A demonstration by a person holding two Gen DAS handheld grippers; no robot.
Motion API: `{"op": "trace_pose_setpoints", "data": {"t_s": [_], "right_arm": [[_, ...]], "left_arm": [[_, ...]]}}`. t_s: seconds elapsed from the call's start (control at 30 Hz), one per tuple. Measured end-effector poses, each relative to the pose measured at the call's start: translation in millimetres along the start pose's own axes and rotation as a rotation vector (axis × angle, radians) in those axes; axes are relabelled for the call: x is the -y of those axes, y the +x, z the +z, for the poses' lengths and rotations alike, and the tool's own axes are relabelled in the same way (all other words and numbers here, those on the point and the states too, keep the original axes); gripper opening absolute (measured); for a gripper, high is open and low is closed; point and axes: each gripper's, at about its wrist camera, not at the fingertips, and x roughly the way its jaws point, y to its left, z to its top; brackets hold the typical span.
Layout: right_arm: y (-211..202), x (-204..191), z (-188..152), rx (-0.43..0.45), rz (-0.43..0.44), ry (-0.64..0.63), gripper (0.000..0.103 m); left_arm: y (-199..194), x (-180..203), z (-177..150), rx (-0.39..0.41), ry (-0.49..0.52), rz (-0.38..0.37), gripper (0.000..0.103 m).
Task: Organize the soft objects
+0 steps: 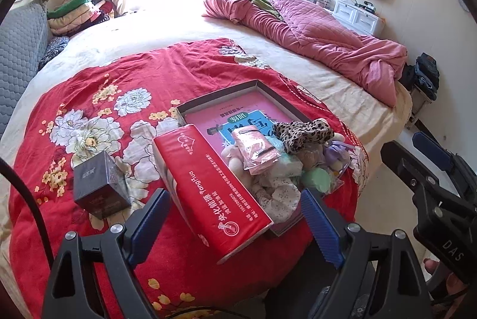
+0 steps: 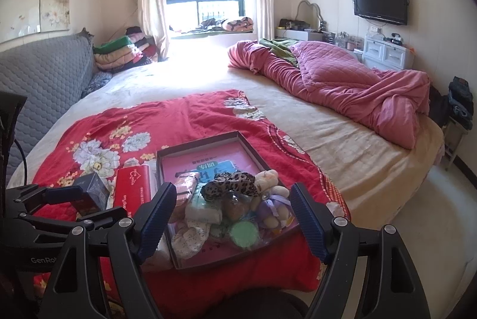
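Observation:
A shallow dark tray (image 1: pixel 256 86) lies on a red floral cloth (image 1: pixel 104 116) on the bed. Piled in its near end are a leopard-print scrunchie (image 1: pixel 304 134), a pink packet (image 1: pixel 256 149), a white floral cloth (image 1: pixel 277 193), a green round puff (image 1: pixel 316 180) and a purple plush doll (image 1: pixel 335 158). Left of the tray lie a red tissue box (image 1: pixel 208 187) and a small dark box (image 1: pixel 100 184). My left gripper (image 1: pixel 235 219) hangs open above the tissue box's near end. My right gripper (image 2: pixel 234 219) is open above the tray (image 2: pixel 196 141), holding nothing.
A rumpled pink quilt (image 1: pixel 313 32) covers the bed's far right. A grey padded headboard (image 1: pixel 18 50) and stacked folded clothes (image 1: pixel 83 9) stand at the left. A television (image 2: pixel 380 3) and white drawers (image 2: pixel 387 50) line the right wall, with pale floor (image 2: pixel 432 214) beside the bed.

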Motion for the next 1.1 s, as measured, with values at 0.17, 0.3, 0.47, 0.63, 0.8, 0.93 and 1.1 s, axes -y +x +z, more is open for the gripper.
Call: {"op": "trace_pose_setpoints", "data": {"t_s": [0.17, 0.3, 0.47, 0.63, 0.8, 0.93, 1.1], "right_arm": [[-9.3, -9.0, -4.5, -0.009, -0.013, -0.022, 0.080], [-15.1, -8.0, -8.1, -0.018, -0.026, -0.009, 0.080], [-23.2, -4.3, -17.3, -0.034, -0.040, 0.044, 0.080], [-28.0, -8.6, -31.3, -0.064, -0.045, 0.049, 0.080], [-33.1, -11.9, -53.7, -0.097, -0.039, 0.073, 0.080], [-32.2, -14.2, -64.9, -0.116, -0.045, 0.068, 0.080], [-29.5, -15.8, -68.4, -0.118, -0.041, 0.067, 0.080]], "left_arm": [[-9.1, -8.0, -7.2, 0.004, -0.011, 0.015, 0.088], [-13.6, -8.0, -13.2, 0.003, 0.000, 0.019, 0.088], [-18.0, -6.0, -22.0, 0.003, 0.006, 0.021, 0.088], [-17.1, -4.1, -31.9, -0.011, 0.015, 0.025, 0.088], [-18.3, -1.9, -39.3, -0.009, 0.020, 0.025, 0.088], [-15.3, -2.8, -44.4, -0.020, 0.023, 0.038, 0.088], [-10.4, 0.5, -51.4, -0.031, 0.027, 0.042, 0.088]]}}
